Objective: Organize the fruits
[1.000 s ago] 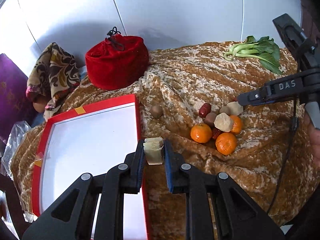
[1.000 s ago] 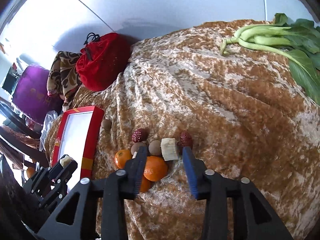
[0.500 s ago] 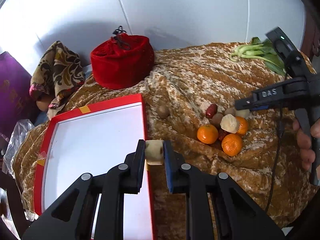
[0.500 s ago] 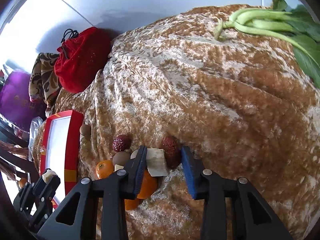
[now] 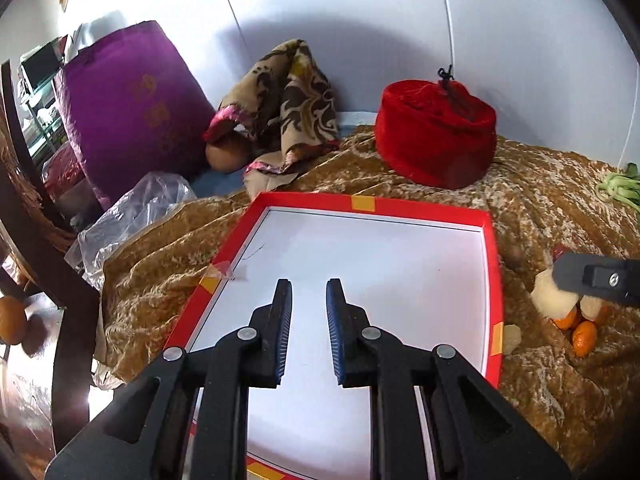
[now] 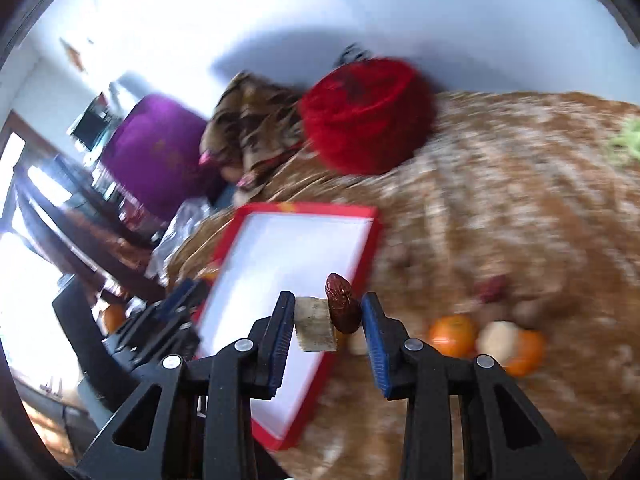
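A red-rimmed tray (image 5: pixel 494 264) with a white floor lies on the brown cloth; it also shows in the right wrist view (image 6: pixel 372 240). My left gripper (image 5: pixel 309 304) hangs over the tray, slightly open, with nothing between its pads. A pale chunk (image 5: pixel 511 335) lies on the cloth by the tray's right rim. My right gripper (image 6: pixel 329 320) is shut on a pale chunk (image 6: pixel 314 328) and a red date (image 6: pixel 342 304) together, held above the tray's near right edge. Oranges (image 6: pixel 454 334) and other pale pieces (image 6: pixel 496 338) sit on the cloth to the right.
A red velvet pouch (image 5: pixel 436 140) stands behind the tray. A patterned cloth (image 5: pixel 288 96), a purple cushion (image 5: pixel 132 108) and a plastic bag (image 5: pixel 132 216) are at the back left. Green vegetables (image 5: pixel 618 192) lie far right. A brown nut (image 5: pixel 515 257) lies beside the tray.
My left gripper moved left over the tray and no longer holds its pale chunk. My right gripper closed on a pale chunk and a date and carried them left toward the tray.
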The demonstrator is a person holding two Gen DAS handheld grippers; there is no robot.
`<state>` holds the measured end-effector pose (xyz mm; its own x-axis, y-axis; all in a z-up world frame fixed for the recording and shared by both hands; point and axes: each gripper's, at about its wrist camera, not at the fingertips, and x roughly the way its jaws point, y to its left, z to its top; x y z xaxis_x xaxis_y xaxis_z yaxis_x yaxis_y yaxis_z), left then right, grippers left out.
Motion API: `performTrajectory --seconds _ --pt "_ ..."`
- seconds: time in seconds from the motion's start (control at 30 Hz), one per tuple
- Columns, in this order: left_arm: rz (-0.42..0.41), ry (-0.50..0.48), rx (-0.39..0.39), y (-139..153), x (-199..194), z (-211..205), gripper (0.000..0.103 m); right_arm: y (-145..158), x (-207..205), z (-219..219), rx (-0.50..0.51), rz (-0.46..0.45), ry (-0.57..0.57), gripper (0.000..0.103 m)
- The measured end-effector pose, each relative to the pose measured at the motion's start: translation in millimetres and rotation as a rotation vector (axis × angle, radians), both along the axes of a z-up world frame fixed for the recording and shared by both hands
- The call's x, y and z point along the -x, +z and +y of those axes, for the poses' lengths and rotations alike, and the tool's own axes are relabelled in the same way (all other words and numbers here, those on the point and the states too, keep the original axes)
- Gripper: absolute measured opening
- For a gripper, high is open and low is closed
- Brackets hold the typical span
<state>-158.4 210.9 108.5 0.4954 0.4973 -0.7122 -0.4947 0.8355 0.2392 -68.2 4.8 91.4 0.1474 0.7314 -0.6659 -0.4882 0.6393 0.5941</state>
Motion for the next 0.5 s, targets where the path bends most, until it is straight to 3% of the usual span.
performTrajectory --seconds 0.13,0.23,0.37,0.5 --pt "-0.004 0.000 0.019 -2.8 3.5 8.6 0.015 -13.6 8.7 48.8 -0.004 0.027 0.064 0.035" --pt "-0.006 -0.094 0.055 -3.2 -1.3 -5.5 0.016 -9.5 3.0 44.8 -0.050 0.014 0.015 0.035" --pt "0.003 -0.357 0.214 -4.1 -11.5 -46.7 0.016 6.7 -4.0 1.4 -0.051 -0.017 -0.078 0.035" --pt "0.108 -0.583 0.256 -21.1 -24.4 -91.0 0.018 16.6 -5.7 -62.5 0.000 -0.054 -0.162 0.035"
